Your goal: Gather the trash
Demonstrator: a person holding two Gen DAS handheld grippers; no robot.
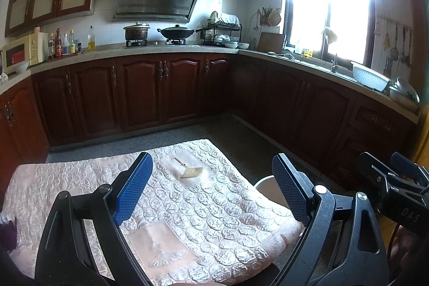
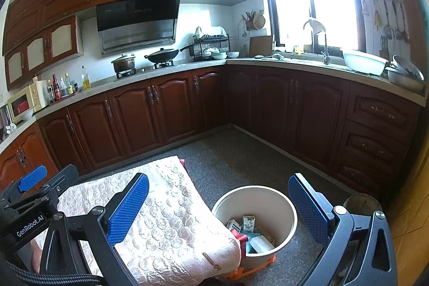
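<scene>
While both tools wait: the left hand-held gripper (image 1: 211, 186) stands wide with nothing between its pads, and the right hand-held gripper (image 2: 218, 208) is also spread wide and carries nothing
Trash to collect: one small pale fan-shaped scrap (image 1: 189, 173) with a thin stick or stem lies on the quilted cover, near the far edge of the tabletop (image 1: 80, 178), between the two left pads as the left camera sees it but well beyond them
Bin: the white bin (image 2: 291, 216) stands on the floor just beside the right edge of the tabletop, and cartons and wrappers are already inside
Risk, flat scrap: it looks thin and light, so I judge the pads may slide over it or push it away instead of gripping
Risk, soft cover: the cloth is puffy and loose; closing low could pinch the fabric together with the scrap and drag the cover
Risk, far edge: a push forward may send the scrap off the far edge to the floor
Risk, two tools: the grippers are close side by side, so crossing to the bin could make them knock
Risk, drop: released too early, the scrap may land on the cover's corner or beside the bin
</scene>
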